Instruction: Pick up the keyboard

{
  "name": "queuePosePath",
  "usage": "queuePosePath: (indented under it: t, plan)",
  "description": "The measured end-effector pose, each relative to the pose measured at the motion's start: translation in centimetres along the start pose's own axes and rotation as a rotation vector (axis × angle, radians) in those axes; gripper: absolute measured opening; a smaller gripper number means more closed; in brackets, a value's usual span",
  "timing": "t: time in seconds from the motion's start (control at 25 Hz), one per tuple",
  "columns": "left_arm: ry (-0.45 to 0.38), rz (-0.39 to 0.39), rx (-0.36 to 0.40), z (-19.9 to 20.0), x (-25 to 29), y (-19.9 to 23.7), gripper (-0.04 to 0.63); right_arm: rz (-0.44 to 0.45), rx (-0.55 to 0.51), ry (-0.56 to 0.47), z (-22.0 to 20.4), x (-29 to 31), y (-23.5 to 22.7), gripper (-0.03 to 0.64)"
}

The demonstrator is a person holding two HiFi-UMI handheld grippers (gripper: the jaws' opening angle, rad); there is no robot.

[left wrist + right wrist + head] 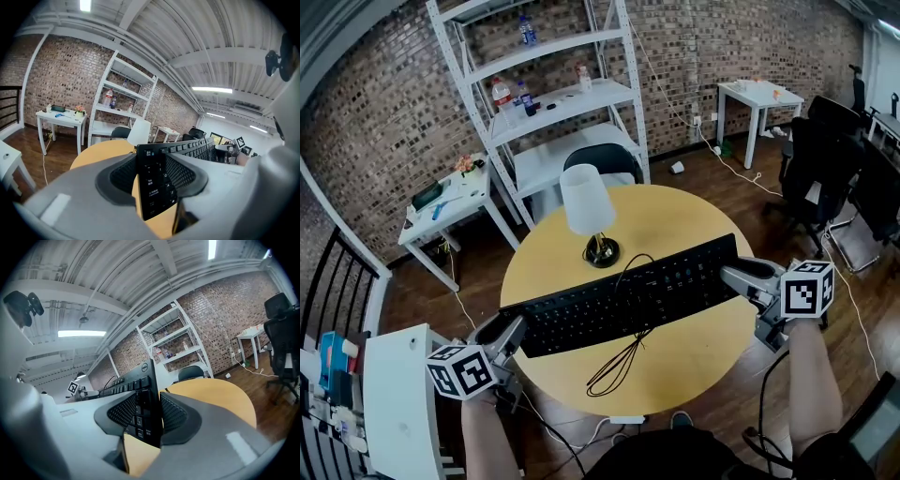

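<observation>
Two claws: the left claw and the right claw each pinch one short end of the long black computer keyboard. Both are closed onto it, with nothing else between the jaws.
Keyboard's place: it spans the gap between the two claws, above the round yellow wooden bench. It looks carried rather than resting, though no view settles whether it is fully clear of the top.
Why both ends: a long, flat board gripped at one end would likely droop or swing, while a pinch at each end shares the weight and keeps it level.
Why side-on: coming in from the ends lets one pad press the key face and the other the underside.
Cable: a thin black cable loops on the bench between the claws, on the person's side, and may drag as the keyboard rises.
Lamp: a white-shaded lamp with a black base stands just beyond the keyboard, ahead of both claws.
Head view alone: shows the full span, the cable and the lamp.
Gripper views alone: show the ribbed black pads seated against the keyboard's faces, which the head view cannot resolve.
</observation>
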State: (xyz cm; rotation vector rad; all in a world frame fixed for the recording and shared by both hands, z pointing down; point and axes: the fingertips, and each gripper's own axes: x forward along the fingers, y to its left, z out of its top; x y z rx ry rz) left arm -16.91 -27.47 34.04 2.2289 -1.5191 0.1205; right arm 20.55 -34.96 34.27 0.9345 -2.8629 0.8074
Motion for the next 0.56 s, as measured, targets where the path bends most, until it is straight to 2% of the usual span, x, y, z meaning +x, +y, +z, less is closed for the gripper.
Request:
queuePosePath:
  t: [0.56]
  plan:
    - [0.005,0.005,0.003,-0.08,0.23,0.36,0.173,-0.004,0.01,0.006,-0.58,0.35,-0.31,0.155]
